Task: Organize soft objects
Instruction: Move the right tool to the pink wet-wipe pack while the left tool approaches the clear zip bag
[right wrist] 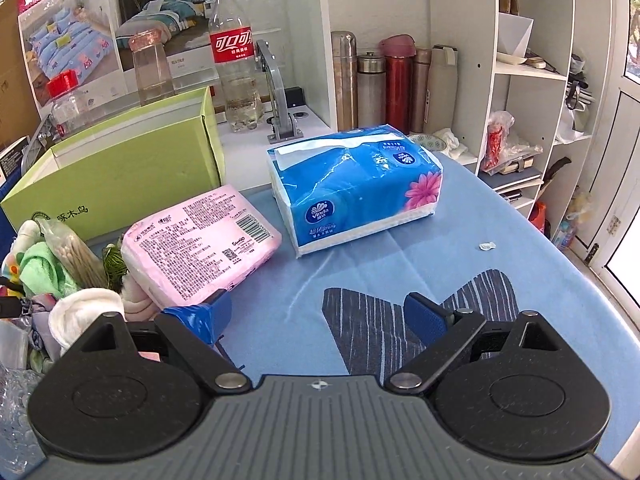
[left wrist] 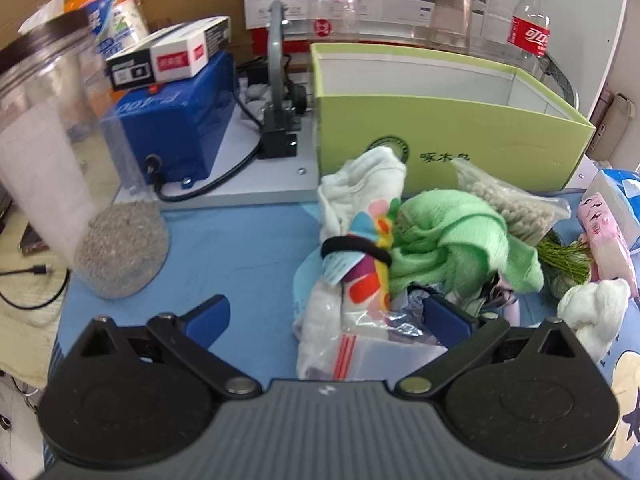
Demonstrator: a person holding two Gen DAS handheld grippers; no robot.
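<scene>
A pile of soft things lies on the blue cloth in front of an open green box [left wrist: 448,128]: a white cloth [left wrist: 368,180], a green cloth [left wrist: 460,236], a colourful sock bundle with a black band [left wrist: 368,264], a zip bag [left wrist: 372,356] and a white pad [left wrist: 592,312]. My left gripper [left wrist: 326,320] is open, its jaws low around the near end of the pile. My right gripper [right wrist: 320,316] is open and empty over the blue cloth. A pink tissue pack [right wrist: 200,244] and a blue tissue pack [right wrist: 356,188] lie ahead of it, beside the green box [right wrist: 120,172].
A clear jar with grey granules [left wrist: 76,184] stands at the left, a blue machine [left wrist: 176,120] with cables behind it. Bottles [left wrist: 530,28] stand behind the box. In the right wrist view, flasks [right wrist: 396,80] and white shelves [right wrist: 532,80] stand at the back right.
</scene>
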